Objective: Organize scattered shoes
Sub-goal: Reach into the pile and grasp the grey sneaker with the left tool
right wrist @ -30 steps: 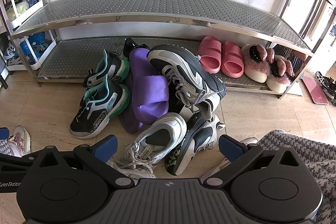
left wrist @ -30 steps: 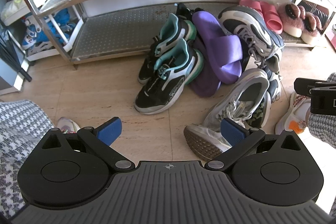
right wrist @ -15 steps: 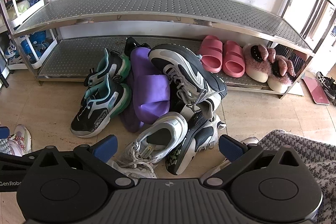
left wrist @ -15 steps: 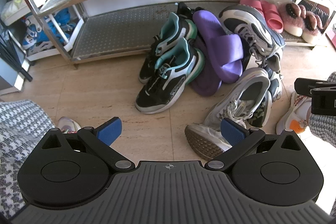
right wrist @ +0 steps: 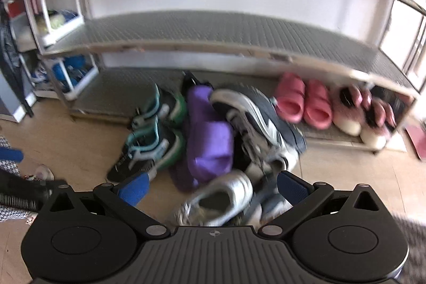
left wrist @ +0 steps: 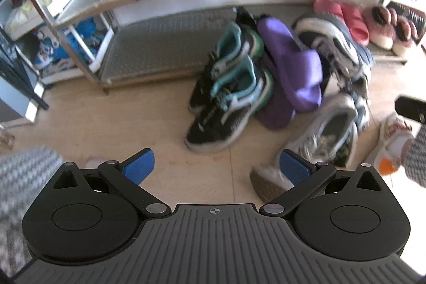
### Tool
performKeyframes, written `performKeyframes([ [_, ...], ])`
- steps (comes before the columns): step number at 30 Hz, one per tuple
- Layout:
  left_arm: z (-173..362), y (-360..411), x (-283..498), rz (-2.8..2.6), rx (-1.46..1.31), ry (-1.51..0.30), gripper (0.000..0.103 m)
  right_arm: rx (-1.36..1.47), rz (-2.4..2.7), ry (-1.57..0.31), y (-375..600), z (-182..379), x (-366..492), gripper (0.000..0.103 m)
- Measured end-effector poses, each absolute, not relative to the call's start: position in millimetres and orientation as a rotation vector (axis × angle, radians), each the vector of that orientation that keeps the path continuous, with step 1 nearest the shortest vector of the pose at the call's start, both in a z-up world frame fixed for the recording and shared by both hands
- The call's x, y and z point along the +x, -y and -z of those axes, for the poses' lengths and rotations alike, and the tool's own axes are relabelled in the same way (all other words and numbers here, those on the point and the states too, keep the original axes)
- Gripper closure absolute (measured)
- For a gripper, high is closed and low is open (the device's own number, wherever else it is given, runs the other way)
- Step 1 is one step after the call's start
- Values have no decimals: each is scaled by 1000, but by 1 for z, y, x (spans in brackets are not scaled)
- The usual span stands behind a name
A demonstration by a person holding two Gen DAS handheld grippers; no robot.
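A heap of shoes lies on the tan floor in front of a metal rack: two black and teal sneakers point(left wrist: 229, 108) point(right wrist: 149, 148), purple slides point(left wrist: 295, 76) point(right wrist: 207, 143), a navy and white sneaker point(left wrist: 335, 44) point(right wrist: 255, 119) and a grey sneaker point(left wrist: 327, 132) point(right wrist: 221, 201). My left gripper point(left wrist: 217, 168) hangs open above the floor, short of the heap, nothing between its blue pads. My right gripper point(right wrist: 211, 186) is open too, just above the grey sneaker. Both views are blurred.
The rack's lower shelf point(right wrist: 111, 87) holds pink slides point(right wrist: 303, 103) and pink fluffy slippers point(right wrist: 362, 116) at the right. A white and orange shoe point(left wrist: 391, 148) lies far right on the floor. A white side rack point(left wrist: 61, 44) stands left. A checked sleeve point(left wrist: 24, 177) shows at lower left.
Both grippers have moved; the right view tilted up and closer to the heap, the left view shifted left so the shoes sit further right. Both stay open.
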State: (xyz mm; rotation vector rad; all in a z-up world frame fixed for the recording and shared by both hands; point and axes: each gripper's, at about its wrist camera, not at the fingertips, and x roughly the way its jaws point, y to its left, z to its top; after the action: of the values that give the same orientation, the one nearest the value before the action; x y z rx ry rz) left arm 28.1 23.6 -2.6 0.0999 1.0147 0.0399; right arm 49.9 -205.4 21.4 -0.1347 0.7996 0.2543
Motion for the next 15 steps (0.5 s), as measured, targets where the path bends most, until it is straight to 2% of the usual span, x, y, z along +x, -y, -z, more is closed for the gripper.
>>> performKeyframes([
  [4, 21, -29, 40, -34, 130, -1041, 8, -148, -340, -849, 196, -6, 71, 1],
  [6, 33, -34, 43, -28, 114, -1089, 11, -190, -382, -869, 186, 4, 78, 5],
  [9, 45, -35, 46, 6, 71, -1131, 19, -283, -385, -888, 173, 23, 88, 19],
  [11, 50, -28, 47, 57, 61, -1126, 22, -238, -341, -927, 182, 27, 93, 37],
  [15, 62, 0, 56, 197, 81, -1123, 31, -149, -251, -1001, 202, 36, 102, 39],
])
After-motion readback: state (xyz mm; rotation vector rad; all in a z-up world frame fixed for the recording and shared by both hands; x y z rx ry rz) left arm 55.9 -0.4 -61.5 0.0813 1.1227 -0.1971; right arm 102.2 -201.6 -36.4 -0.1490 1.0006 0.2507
